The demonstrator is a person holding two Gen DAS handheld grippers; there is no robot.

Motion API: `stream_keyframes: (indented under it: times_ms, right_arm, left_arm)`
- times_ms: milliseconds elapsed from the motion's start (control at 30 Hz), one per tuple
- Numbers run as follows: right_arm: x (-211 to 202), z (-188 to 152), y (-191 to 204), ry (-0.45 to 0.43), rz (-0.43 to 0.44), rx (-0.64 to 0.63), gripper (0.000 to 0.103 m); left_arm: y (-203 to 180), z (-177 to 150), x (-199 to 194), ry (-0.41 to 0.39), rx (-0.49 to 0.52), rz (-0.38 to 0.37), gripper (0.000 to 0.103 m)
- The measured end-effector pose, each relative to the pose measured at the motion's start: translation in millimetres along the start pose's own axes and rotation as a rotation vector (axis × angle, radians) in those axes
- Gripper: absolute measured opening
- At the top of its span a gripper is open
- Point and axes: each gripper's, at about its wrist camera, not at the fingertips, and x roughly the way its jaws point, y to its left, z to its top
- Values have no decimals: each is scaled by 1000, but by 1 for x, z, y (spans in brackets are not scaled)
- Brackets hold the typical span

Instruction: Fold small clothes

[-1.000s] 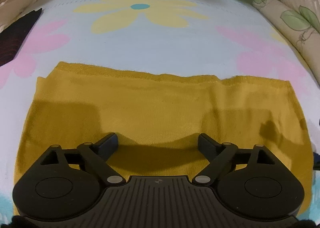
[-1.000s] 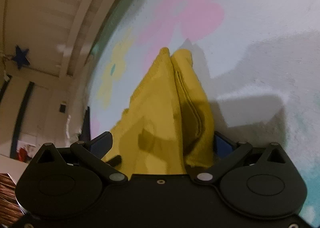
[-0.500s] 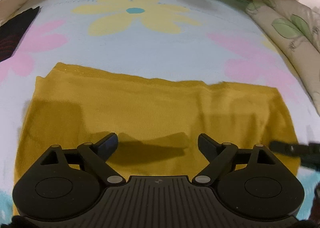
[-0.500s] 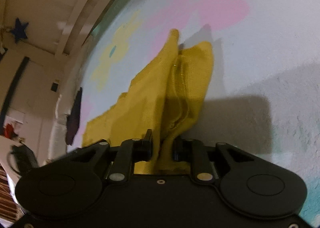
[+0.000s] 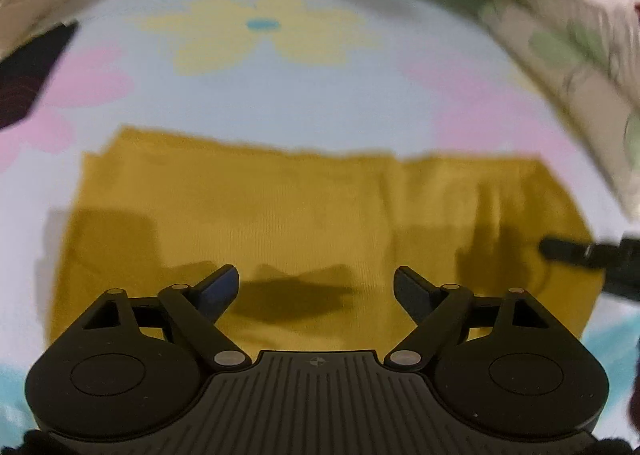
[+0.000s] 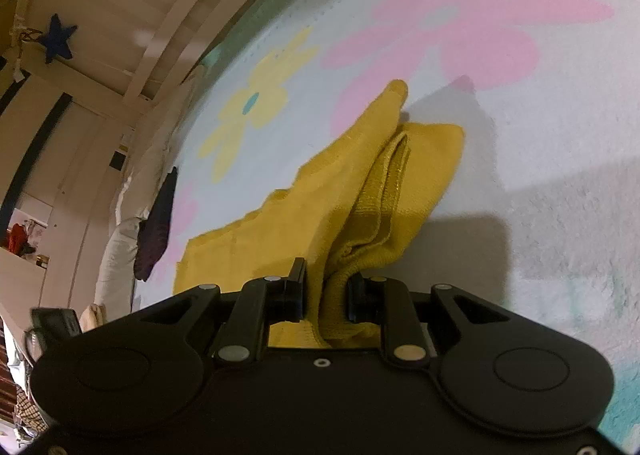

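flowered bedding (image 5: 320,103) in pale blue, pink and yellow is carrying everything here. the right gripper (image 6: 323,295) is clenching its fingers (image 6: 294,295) on a bunched edge of the yellow garment (image 6: 360,183), having just closed on it, and is raising that end off the bedding. the left gripper (image 5: 316,287) is hovering with fingers spread wide and nothing between them, above the garment's flat middle (image 5: 280,215). the knit looks soft, light and floppy, so it is likely to sag and crease; pinching hemmed edges or corners seems the safest hold. a dark cloth (image 5: 28,75) is lying well apart.
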Motion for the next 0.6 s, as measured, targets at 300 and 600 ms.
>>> stream_keyframes:
  times_ms: [300,600]
  right_arm:
    - [-1,-3,43,-30,111,8,30]
    - [37,-23,112,16,257,-4,30]
  left_arm:
    - [52,8,-60,-87,-76,40,85]
    - [112,7,-74,-105,-184,68,84]
